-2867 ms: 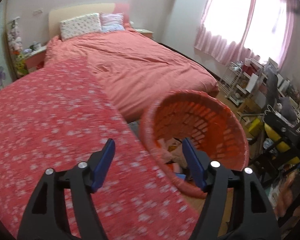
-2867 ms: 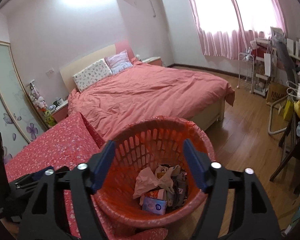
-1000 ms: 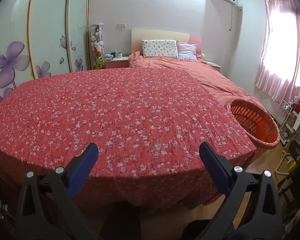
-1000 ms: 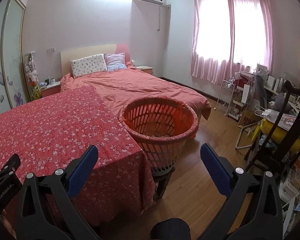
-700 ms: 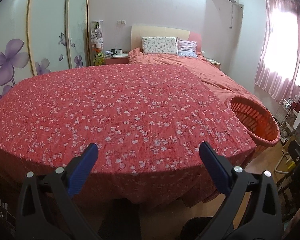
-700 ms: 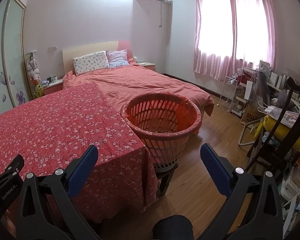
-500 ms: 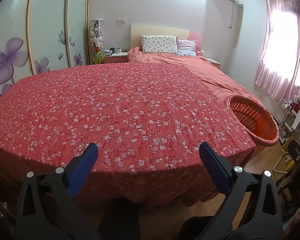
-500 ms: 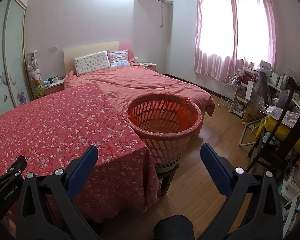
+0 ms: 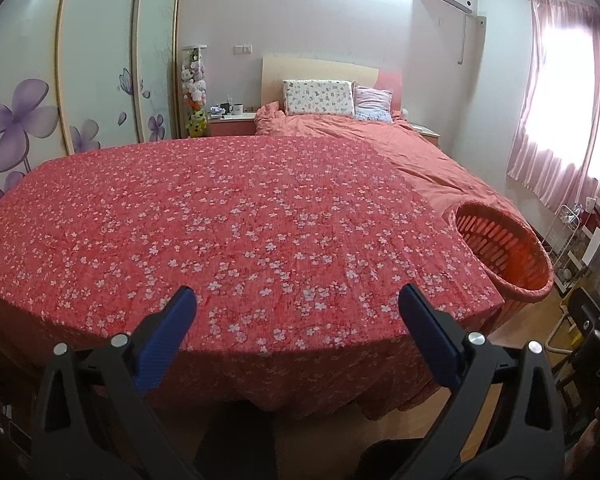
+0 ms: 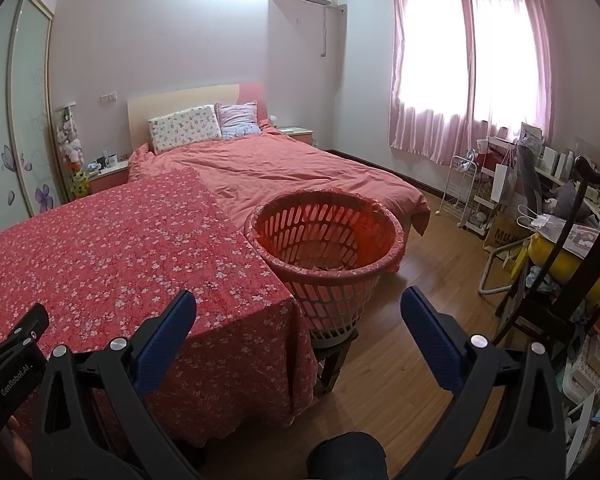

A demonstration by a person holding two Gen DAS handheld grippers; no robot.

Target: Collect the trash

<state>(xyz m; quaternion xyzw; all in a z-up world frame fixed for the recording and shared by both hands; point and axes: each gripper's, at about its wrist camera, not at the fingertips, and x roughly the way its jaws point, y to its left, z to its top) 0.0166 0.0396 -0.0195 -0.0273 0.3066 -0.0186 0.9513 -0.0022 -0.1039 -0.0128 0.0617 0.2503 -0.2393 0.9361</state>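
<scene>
- In front of the left gripper lies a table under a red flowered cloth; the gripper's blue-padded fingers are spread wide, with nothing between them, held back from the near edge of the cloth.
- At the table's right end stands the orange slatted basket, its rim lined with a thin red bag and just beside the cloth's corner; it rests on a low dark stool on the wooden floor.
- Some trash shows low inside the basket, mostly hidden by the rim, so I cannot tell what the pieces are.
- The right gripper is also spread wide and holds nothing, hanging over the floor near the table's corner, short of the basket.
- Behind the table is a bed with a salmon quilt and two pillows at the headboard.
- Pink curtains cover the bright window on the right, with cluttered shelves beneath.
</scene>
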